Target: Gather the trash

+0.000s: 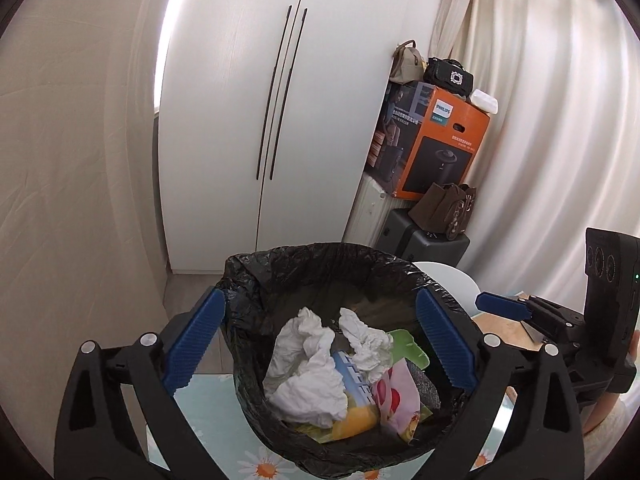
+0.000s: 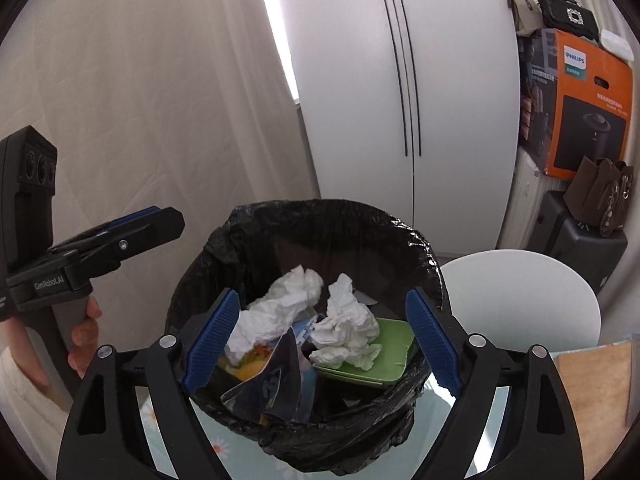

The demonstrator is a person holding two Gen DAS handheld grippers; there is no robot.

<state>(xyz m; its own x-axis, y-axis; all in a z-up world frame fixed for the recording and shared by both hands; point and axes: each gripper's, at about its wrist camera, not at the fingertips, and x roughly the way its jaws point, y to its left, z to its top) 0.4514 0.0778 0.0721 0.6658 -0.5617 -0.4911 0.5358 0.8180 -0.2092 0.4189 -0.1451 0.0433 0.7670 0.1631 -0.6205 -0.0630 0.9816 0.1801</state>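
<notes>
While you hold both tongs wide open and empty — left tongs [image 1: 320, 344], right tongs [image 2: 320, 340] — the black bag [image 1: 256, 276] gapes straight ahead between each pair, tissues [image 1: 308, 372] inside, on the desk [image 1: 208, 424].

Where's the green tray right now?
In the right wrist view, the green tray lies inside the black bin bag, on its right side, partly under a crumpled white tissue.
</notes>
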